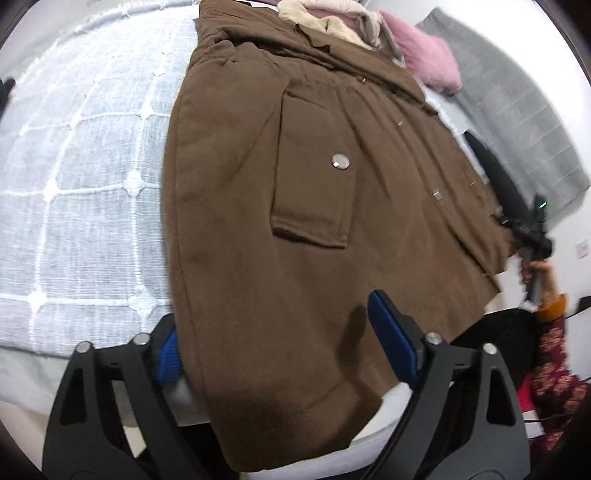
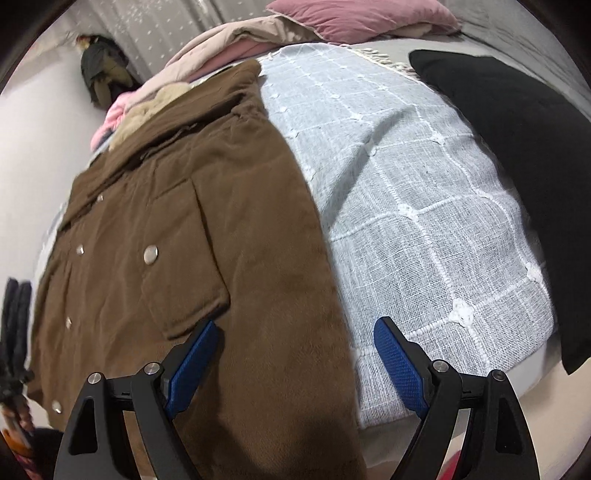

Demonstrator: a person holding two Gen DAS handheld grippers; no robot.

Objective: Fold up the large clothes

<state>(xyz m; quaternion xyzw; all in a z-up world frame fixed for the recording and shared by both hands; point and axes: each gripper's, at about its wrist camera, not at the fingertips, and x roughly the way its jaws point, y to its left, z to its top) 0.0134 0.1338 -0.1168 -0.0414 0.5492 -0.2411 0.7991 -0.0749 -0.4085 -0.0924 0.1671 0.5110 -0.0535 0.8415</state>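
Note:
A large brown coat (image 1: 295, 206) with a flap pocket and metal snaps lies flat on the bed, hem toward me; it also shows in the right wrist view (image 2: 207, 229). My left gripper (image 1: 273, 332) is open, its blue-padded fingers straddling the coat's hem, with the left pad half hidden behind the fabric edge. My right gripper (image 2: 295, 343) is open over the coat's right edge near the hem, one pad over the coat, the other over the bedspread. The right gripper also shows in the left wrist view (image 1: 532, 236), beside the coat's far hem corner.
A pale blue checked bedspread (image 2: 424, 206) covers the bed. A black pillow (image 2: 517, 166) lies to the right. Pink and beige bedding (image 2: 332, 22) is piled beyond the collar. A grey blanket (image 1: 517, 110) lies by the wall.

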